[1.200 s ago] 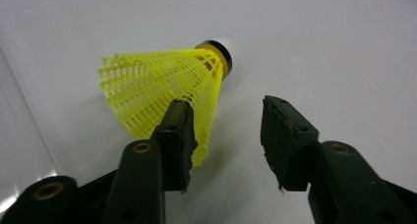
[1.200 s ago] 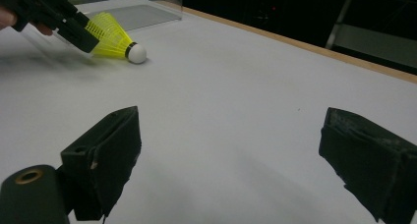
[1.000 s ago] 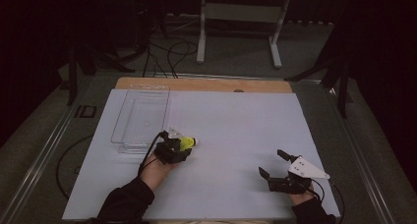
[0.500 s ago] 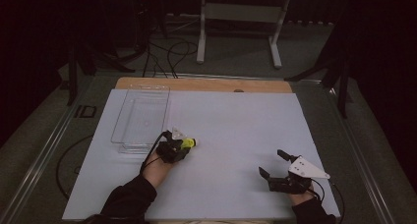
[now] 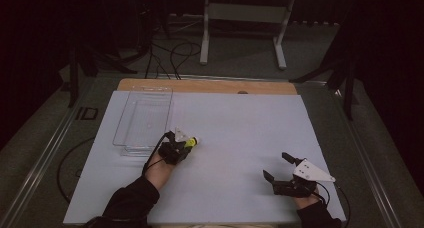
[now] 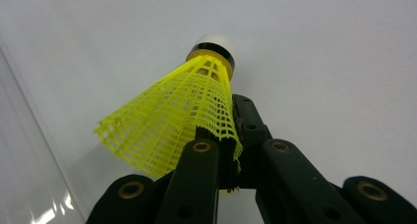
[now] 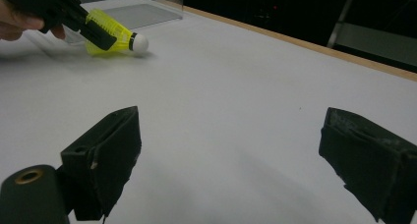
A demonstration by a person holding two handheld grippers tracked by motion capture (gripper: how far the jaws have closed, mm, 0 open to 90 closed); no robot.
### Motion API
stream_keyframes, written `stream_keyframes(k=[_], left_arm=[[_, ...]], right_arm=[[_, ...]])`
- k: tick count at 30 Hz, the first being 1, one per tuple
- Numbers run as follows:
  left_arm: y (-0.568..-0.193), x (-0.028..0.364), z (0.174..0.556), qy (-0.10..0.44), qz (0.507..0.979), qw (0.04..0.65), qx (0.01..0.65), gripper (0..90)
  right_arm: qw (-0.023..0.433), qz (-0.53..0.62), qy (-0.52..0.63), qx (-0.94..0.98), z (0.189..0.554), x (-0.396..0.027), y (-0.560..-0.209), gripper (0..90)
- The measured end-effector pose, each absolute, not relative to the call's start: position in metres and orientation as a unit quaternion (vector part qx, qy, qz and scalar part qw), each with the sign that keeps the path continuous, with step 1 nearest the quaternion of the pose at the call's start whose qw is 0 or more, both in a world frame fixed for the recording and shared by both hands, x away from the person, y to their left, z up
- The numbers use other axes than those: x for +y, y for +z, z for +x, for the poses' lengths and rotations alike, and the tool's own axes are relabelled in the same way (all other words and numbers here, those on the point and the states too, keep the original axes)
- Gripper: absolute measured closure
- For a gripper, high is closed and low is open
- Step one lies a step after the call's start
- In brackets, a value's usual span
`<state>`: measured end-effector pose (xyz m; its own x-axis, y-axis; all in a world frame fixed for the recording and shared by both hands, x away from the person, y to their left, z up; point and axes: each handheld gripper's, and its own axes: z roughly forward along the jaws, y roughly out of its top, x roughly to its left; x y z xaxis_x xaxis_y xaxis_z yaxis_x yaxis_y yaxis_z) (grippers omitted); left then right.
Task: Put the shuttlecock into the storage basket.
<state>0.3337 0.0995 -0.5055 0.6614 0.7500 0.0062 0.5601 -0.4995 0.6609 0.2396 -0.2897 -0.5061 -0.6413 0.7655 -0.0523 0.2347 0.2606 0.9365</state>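
Note:
A yellow plastic shuttlecock [image 6: 182, 111] with a white cork tip lies low over the white table sheet, and my left gripper [image 6: 227, 150] is shut on the edge of its mesh skirt. From above, the shuttlecock [image 5: 190, 143] sits at the front of the left gripper [image 5: 176, 147], just right of the clear tray [image 5: 145, 120]. In the right gripper view the shuttlecock [image 7: 114, 38] appears far off at upper left. My right gripper [image 5: 278, 170] rests near the table's front right, jaws wide apart, holding nothing.
The clear plastic tray stands empty at the left rear of the white sheet [image 5: 240, 128]. A wooden table edge [image 5: 210, 86] runs along the back. Cables and a metal stand [image 5: 245, 18] are on the floor beyond.
The left gripper has edged slightly toward the back with the shuttlecock still in it. The right gripper has stayed in place.

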Motion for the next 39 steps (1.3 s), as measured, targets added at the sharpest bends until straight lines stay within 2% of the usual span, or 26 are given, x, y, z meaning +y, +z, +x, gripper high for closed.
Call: stream_keyframes(k=[18,39], left_arm=[[-0.458,0.095,0.323,0.143,0.858,0.347,0.351,89.6],[-0.407,0.111,0.322,0.148,0.858,0.360,0.335,89.6]], right_arm=[[0.260,0.334,0.509,0.749,0.239,-0.289,-0.506,8.8],[0.261,0.335,0.509,0.749,0.239,-0.289,-0.506,8.8]])
